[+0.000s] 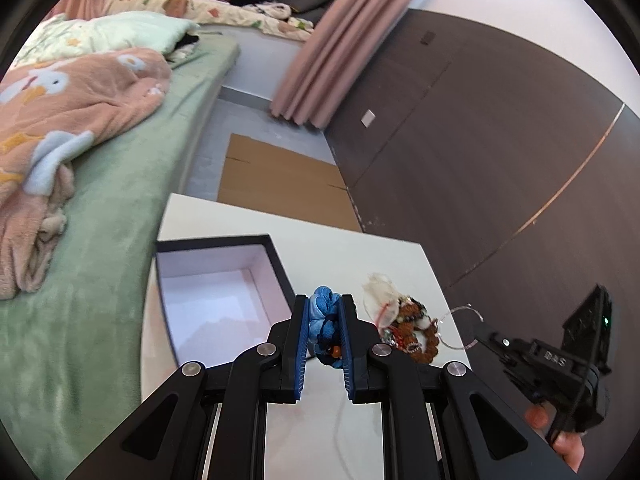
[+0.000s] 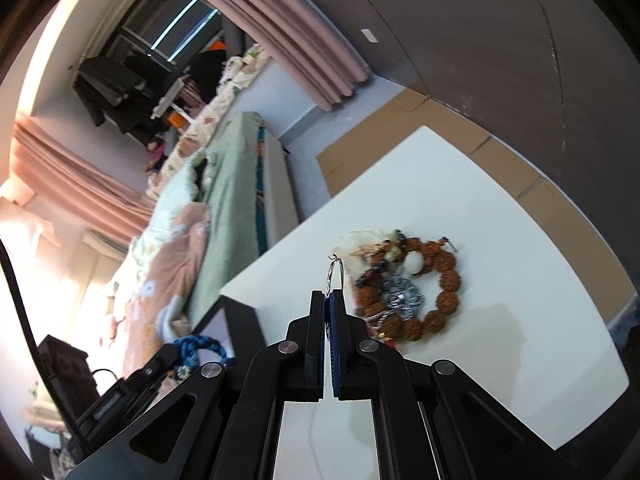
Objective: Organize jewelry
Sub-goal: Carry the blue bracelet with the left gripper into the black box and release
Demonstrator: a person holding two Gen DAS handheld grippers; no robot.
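Two hand-held grippers work over one white table [image 2: 500, 216], which carries one open box and one heap of jewelry.

The left gripper [image 1: 323, 312] is clenched on a blue braided cord bracelet [image 1: 325, 320]; the ribbed blue pads press its bunched loops from both sides, and an orange bead and a dark bead show at its lower end. In the right wrist view the same bracelet hangs as a blue loop [image 2: 196, 350] over the box's corner.

The right gripper [image 2: 329, 298] is closed almost flat on a thin silver wire hoop [image 2: 335, 270], which stands up past its fingertips with a small ring at the top. In the left wrist view that hoop [image 1: 456, 328] sits at the tips of the right gripper [image 1: 482, 330], above the table's right edge, just beside the heap. A hand [image 1: 560, 436] grips the tool's black handle.

The box [image 1: 276, 256] is rectangular, black outside and pale pink-white inside, with nothing in the part that shows; it stands at the table's left edge, beside the green bedspread [image 1: 100, 280].

The jewelry heap [image 2: 404, 284] lies near the table's middle: one ring of large knobbly brown beads, a silvery chain cluster inside it, a sheer white pouch, and smaller dark beads too tangled to count.
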